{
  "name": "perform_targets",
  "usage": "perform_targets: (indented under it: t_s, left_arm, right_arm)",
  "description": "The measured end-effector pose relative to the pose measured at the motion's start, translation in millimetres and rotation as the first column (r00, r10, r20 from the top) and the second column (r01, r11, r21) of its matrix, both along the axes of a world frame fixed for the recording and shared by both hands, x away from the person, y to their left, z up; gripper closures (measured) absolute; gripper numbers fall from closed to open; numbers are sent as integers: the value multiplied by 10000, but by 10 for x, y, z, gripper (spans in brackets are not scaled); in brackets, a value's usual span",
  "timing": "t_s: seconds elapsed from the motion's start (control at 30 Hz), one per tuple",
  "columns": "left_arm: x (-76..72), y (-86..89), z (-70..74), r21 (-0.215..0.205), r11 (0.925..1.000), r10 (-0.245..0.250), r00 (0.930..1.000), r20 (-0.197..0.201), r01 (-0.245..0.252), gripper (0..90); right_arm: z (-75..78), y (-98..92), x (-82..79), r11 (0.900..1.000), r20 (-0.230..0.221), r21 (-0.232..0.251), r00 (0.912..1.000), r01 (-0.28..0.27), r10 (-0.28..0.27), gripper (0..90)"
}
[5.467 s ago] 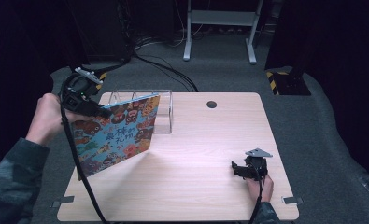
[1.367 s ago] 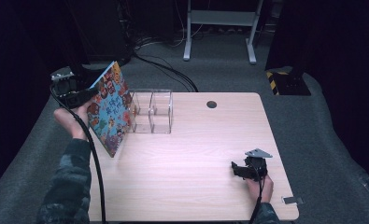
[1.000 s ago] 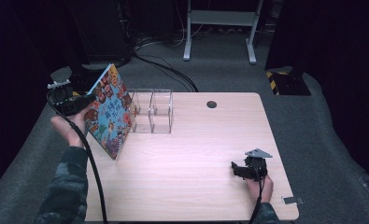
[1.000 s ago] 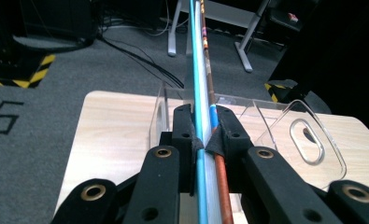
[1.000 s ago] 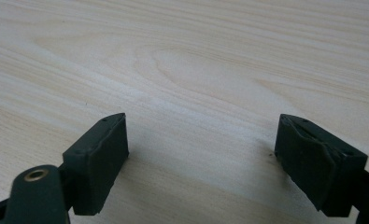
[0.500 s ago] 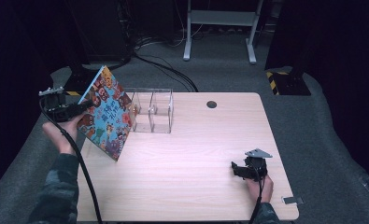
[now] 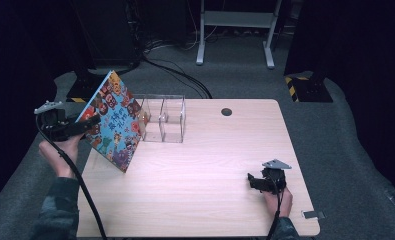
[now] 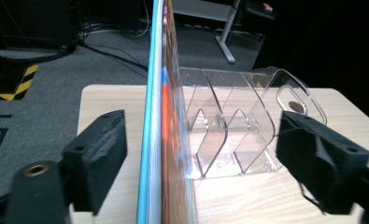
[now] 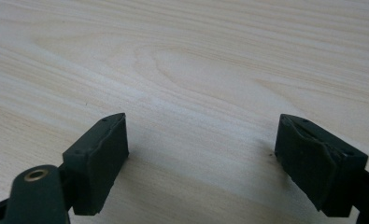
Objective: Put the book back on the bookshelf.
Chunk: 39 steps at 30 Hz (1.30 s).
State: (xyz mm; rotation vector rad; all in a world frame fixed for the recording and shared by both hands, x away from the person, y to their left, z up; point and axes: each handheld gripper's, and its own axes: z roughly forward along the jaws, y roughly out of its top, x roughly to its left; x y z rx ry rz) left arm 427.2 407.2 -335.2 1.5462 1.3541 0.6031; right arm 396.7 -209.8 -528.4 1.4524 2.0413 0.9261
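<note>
Now the picture book [image 7: 114, 122] leans tilted against the left end of the clear acrylic organiser [image 7: 162, 119], its lower edge on the wooden table [image 7: 210, 150]; its cover is crowded with bright cartoon figures, its spine edge pale blue; the left gripper [image 8: 201, 140] has just been opening, jaws wide either side of the book, pads off it; the right gripper [image 9: 203, 154], well right of the organiser, gapes empty over the table.

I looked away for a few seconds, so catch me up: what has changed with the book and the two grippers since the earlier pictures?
The left gripper swung the book up from lying low over the table to stand tilted against the clear rack. Its jaws have just been opening; the book is between them, pads clear, and the hand has drawn back leftward. The right gripper, open, stayed near the table's front edge.
</note>
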Motion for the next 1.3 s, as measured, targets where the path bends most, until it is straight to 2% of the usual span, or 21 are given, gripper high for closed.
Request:
perform_targets:
  t_s: [0.07, 0.17, 0.33, 0.47, 0.5, 0.6, 0.83, 1.07, 1.1, 1.17, 1.2, 1.27, 1.3]
  left_arm:
    - [-44, -8, -30, 106, 9999, -13, 10000, -90, 13, 132]
    - [-101, -16, -109, 38, 10000, 23, 10000, -37, -23, 89]
    - [-170, -14, -275, 5, 10000, 34, 9999, -170, -33, 87]
    - [-217, -20, -419, -8, 10000, -33, 10000, -53, 32, 112]
    - [-227, -26, -459, -9, 10000, -23, 10000, -88, 23, 150]
    - [-260, -52, -601, -44, 10000, -29, 9998, -179, 28, 192]
    - [-301, -132, -920, -458, 9989, 65, 9996, -289, -78, 318]
    - [-265, -264, -1228, -783, 9959, 389, 9956, -853, -456, 439]
    - [-257, -279, -1268, -990, 9943, 309, 9950, -953, -404, 470]
    - [-236, -318, -1338, -1294, 9897, 446, 9915, -1223, -605, 532]
    - [-217, -325, -1377, -1560, 9866, 290, 9919, -1239, -483, 570]
    - [-202, -356, -1433, -1900, 9791, 503, 9913, -1219, -730, 634]
    - [-200, -351, -1445, -2183, 9737, 360, 9902, -1347, -651, 673]
  right_arm:
    - [0, -3, 0, 10000, -5, -35, 10000, -67, 67, 167]
    - [1, -9, 0, 9999, -5, -93, 9999, -109, 109, 167]
    - [1, -5, 1, 10000, -3, -61, 10000, -74, 74, 167]
    - [0, -1, 1, 10000, -1, -25, 10000, -42, 42, 167]
    - [0, -5, 0, 10000, -2, -66, 10000, -74, 74, 167]
    - [0, -8, 0, 9999, 8, -99, 10000, -99, 99, 168]
    - [-1, -8, 0, 9999, 24, -96, 10000, -96, 97, 167]
    - [-1, -7, 0, 9999, 28, -96, 10000, -93, 93, 168]
    - [-1, -7, 0, 9999, 26, -96, 10000, -93, 93, 168]
    - [-1, -7, 0, 9999, 23, -96, 10000, -91, 92, 168]
    - [-1, -7, 0, 9999, 27, -97, 10000, -92, 92, 168]
    - [-1, -8, 0, 9999, 27, -100, 10000, -94, 94, 168]
    - [-1, -7, 0, 9999, 26, -95, 10000, -88, 88, 168]
